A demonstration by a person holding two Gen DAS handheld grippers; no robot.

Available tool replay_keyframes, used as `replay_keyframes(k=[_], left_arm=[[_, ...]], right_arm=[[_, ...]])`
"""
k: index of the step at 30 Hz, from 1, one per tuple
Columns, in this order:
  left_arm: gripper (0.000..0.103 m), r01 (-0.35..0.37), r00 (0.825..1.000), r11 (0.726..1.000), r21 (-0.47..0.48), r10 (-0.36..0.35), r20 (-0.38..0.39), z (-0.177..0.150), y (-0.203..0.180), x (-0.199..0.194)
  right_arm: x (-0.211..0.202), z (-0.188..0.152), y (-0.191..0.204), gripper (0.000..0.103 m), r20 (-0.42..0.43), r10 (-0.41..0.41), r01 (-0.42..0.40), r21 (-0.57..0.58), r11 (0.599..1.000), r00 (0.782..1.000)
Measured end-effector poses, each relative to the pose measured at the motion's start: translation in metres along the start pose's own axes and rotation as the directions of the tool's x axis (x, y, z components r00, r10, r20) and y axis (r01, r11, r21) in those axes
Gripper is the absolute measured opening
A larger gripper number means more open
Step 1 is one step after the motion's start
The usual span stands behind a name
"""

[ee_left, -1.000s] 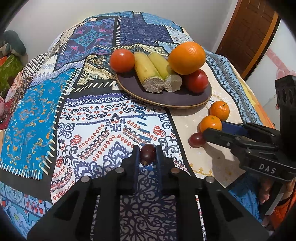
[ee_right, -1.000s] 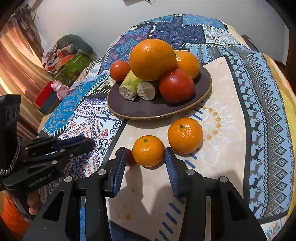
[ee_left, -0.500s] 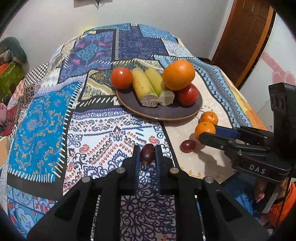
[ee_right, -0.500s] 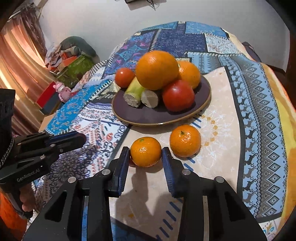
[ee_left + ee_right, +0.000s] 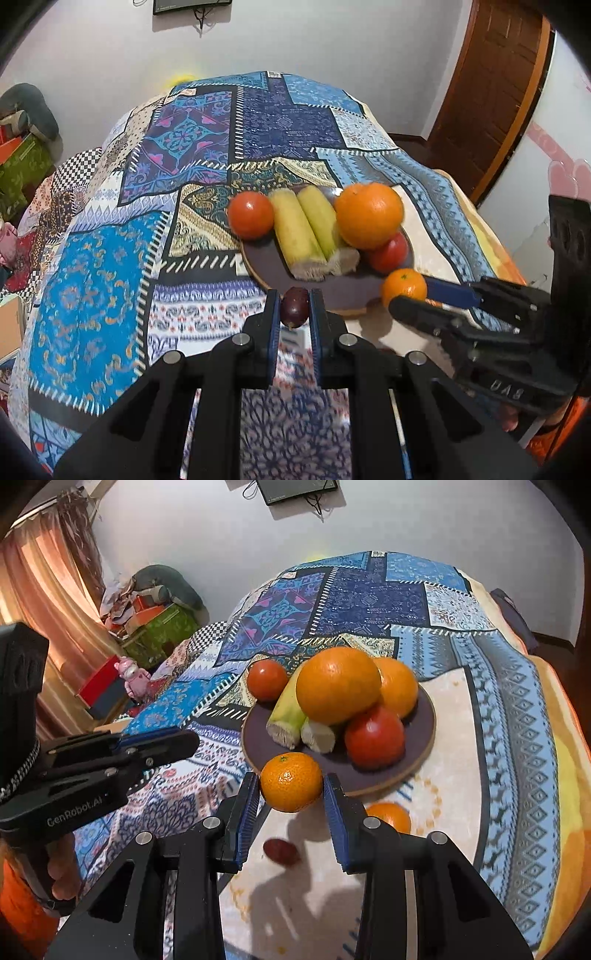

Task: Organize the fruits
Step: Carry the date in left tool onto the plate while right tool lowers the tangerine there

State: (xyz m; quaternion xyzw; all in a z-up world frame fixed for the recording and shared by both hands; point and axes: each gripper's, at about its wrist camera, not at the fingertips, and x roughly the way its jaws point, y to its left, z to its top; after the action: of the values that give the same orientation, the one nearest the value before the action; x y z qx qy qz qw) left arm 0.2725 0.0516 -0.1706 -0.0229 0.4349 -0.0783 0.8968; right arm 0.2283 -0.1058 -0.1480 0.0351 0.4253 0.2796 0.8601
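Note:
My left gripper (image 5: 294,308) is shut on a dark purple plum (image 5: 294,306) and holds it in the air near the front rim of the dark plate (image 5: 266,266). My right gripper (image 5: 291,797) is shut on a small mandarin (image 5: 291,786), lifted above the table before the plate (image 5: 424,734); it also shows in the left wrist view (image 5: 404,288). The plate holds a big orange (image 5: 338,685), two tomatoes, a second orange and two corn pieces (image 5: 299,229). A second plum (image 5: 280,851) and another mandarin (image 5: 389,816) lie on the cloth below my right gripper.
A patchwork tablecloth (image 5: 110,277) covers the round table. A wooden door (image 5: 495,92) stands at the right. Boxes and a pink toy (image 5: 131,677) sit on the floor at the left, by a curtain.
Both grippers have risen and moved toward the plate. The right gripper closed on the small mandarin and lifted it off the cloth. The left still holds the plum.

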Motion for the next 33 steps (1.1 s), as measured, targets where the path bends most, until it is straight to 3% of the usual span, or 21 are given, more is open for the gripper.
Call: replay_keyframes(k=[20,22,26,30,33], left_arm=[[0.016,-0.040,0.994,0.999,0.010,0.040,-0.101,0.030,0.017,0.084],[0.019,-0.044,0.993,0.999,0.010,0.045,-0.109,0.029,0.017,0.087],[0.034,-0.076,0.992,0.997,0.003,0.076,-0.099,0.029,0.021,0.088],[0.048,-0.040,0.995,0.998,-0.043,0.036,-0.095,0.029,0.030,0.082],[0.048,-0.033,0.997,0.998,-0.047,0.030,-0.067,0.029,0.030,0.069]], right_arm=[[0.038,0.006,-0.008,0.034,-0.063,-0.026,0.024,-0.021,0.999,0.998],[0.038,0.005,-0.008,0.034,-0.066,-0.027,0.026,-0.019,0.999,0.997],[0.037,0.005,-0.009,0.035,-0.065,-0.025,0.024,-0.014,1.000,0.998],[0.032,0.007,-0.007,0.040,-0.053,-0.032,0.030,-0.029,0.999,0.998],[0.025,0.009,-0.005,0.041,-0.035,-0.043,0.041,-0.050,0.998,0.998]])
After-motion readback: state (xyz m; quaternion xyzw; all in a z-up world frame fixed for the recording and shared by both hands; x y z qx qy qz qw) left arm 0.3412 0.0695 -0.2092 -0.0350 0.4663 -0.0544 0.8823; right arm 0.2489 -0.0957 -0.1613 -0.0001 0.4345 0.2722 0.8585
